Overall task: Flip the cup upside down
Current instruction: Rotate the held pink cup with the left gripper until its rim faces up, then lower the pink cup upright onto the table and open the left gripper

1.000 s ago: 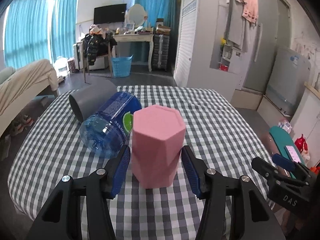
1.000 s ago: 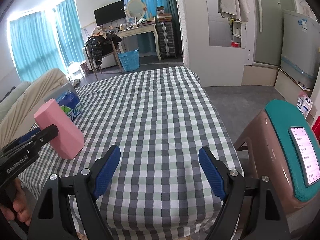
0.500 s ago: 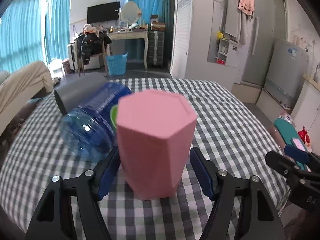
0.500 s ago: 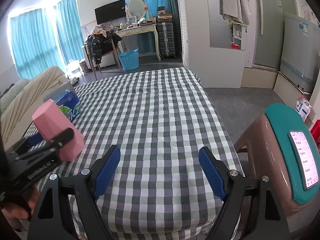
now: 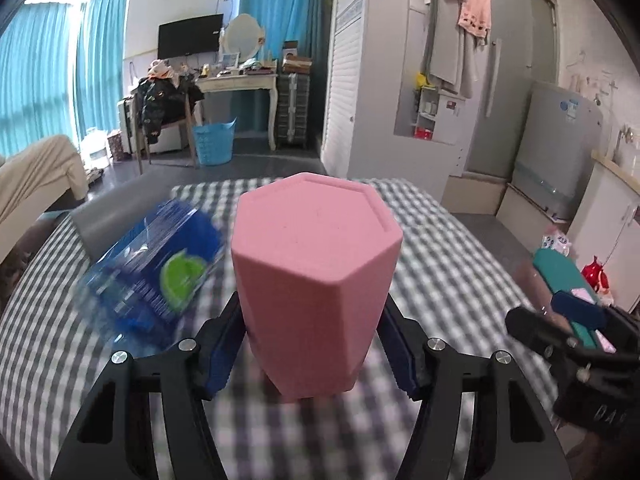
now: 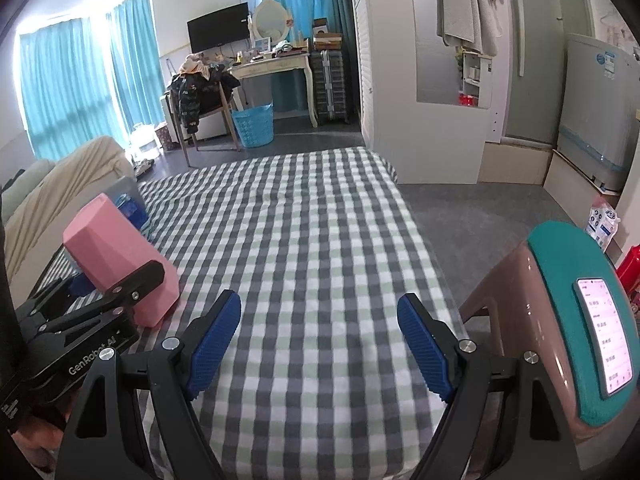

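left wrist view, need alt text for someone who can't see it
A pink hexagonal cup stands closed end up between the left gripper's blue pads on a checked tablecloth. A blue water bottle lies on its side beside it, and the right gripper shows at the right edge.

Left gripper [image 5: 314, 344]: its two blue pads sat on either side of the pink cup [image 5: 316, 276], close against it.
Right gripper [image 6: 320, 344]: its blue pads were wide apart, with nothing between them, held low.

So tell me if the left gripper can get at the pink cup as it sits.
Probably yes: the pink cup already sits between the left gripper pads, nothing blocking. The blue bottle lies beside it, clear of them.
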`<state>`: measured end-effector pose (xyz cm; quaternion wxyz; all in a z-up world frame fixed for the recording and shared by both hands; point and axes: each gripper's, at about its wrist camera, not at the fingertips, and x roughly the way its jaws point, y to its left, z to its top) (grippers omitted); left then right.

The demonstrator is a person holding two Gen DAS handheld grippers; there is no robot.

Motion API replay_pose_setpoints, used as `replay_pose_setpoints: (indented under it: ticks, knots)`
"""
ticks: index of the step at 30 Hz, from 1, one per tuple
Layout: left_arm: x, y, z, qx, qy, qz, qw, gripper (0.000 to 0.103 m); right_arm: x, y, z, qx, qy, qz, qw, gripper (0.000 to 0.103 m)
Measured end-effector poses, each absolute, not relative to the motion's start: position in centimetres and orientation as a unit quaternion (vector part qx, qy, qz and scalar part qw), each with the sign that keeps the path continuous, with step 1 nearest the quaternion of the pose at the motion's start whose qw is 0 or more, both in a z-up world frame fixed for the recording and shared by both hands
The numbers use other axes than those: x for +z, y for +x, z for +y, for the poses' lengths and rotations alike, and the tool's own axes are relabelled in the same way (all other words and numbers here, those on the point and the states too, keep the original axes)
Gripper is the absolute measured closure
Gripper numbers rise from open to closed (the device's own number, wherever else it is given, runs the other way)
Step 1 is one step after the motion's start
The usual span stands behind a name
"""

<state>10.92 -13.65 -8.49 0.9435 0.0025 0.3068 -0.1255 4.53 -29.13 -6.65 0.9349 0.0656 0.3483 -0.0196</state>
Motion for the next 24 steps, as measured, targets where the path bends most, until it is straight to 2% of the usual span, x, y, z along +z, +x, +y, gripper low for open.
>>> replay_pose_setpoints:
  ticks: [6, 18, 21, 24]
  knots:
    - [-9.0, 13.6, -16.7, -0.124, 0.012, 0.325, 0.938, 0.038, -6.5, 5.7, -30.8, -0.034, 0.070, 0.346, 0.935, 0.023]
    - [-10.5, 13.6, -18.4, -0.115, 0.052, 0.344, 0.930, 0.037, -7.2, 6.9, -32.3, -0.036, 0.082, 0.353, 0.931, 0.023]
    - [-11.2, 13.7, -19.0, -0.124, 0.072, 0.368, 0.919, 0.025, -7.1, 6.9, -32.3, -0.035, 0.082, 0.350, 0.932, 0.023]
    - [-11.0, 13.3, -18.7, -0.124, 0.064, 0.368, 0.919, 0.024, -6.6, 6.4, -32.3, -0.038, 0.080, 0.345, 0.934, 0.023]
